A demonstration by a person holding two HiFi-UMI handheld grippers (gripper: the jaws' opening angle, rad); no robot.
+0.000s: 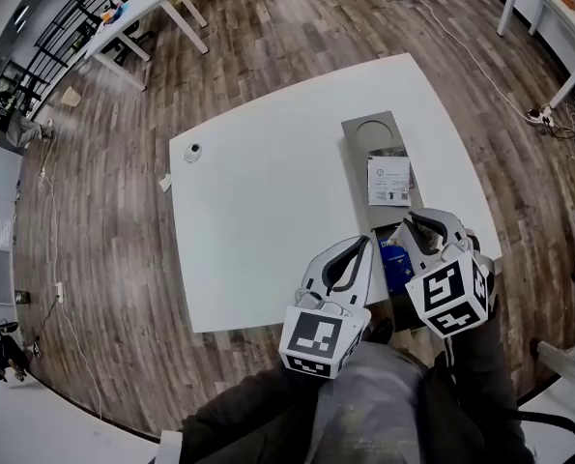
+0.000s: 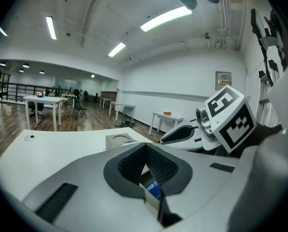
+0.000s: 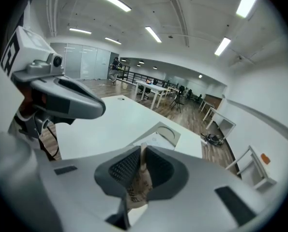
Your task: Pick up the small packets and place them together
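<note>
Right gripper (image 3: 143, 150): jaws closed on a brown packet (image 3: 135, 190), which stands on edge between the pads. Its top edge pokes just past the tips, and its printed lower end hangs out behind the pads.
Left gripper (image 2: 145, 149): jaws together at the tips, with nothing pinched between them.
Grippers' places: side by side over the near right part of the table (image 1: 268, 201). The right one is above the near end of the tray (image 1: 357, 162); the left one is just beside the tray's left edge.
Blue packet (image 1: 395, 264): lies in the tray's dark near compartment, between the two grippers in the head view. In the left gripper view it shows through the gap behind the shut tips.
White packet (image 1: 388, 180): lies flat on the tray's middle, printed side up, beyond the blue packet and apart from it.
Tray: grey and long, running away from the person along the table's right side, with a round recess (image 1: 374, 130) at its far end.
Table: white. A small round thing (image 1: 192, 152) sits near its far left corner, well apart from the tray.
Person: dark sleeves show at the bottom of the head view.
Room: wood floor (image 1: 103, 211), other white tables (image 1: 142, 8), and a cable (image 1: 471, 56) on the floor beyond the table.
</note>
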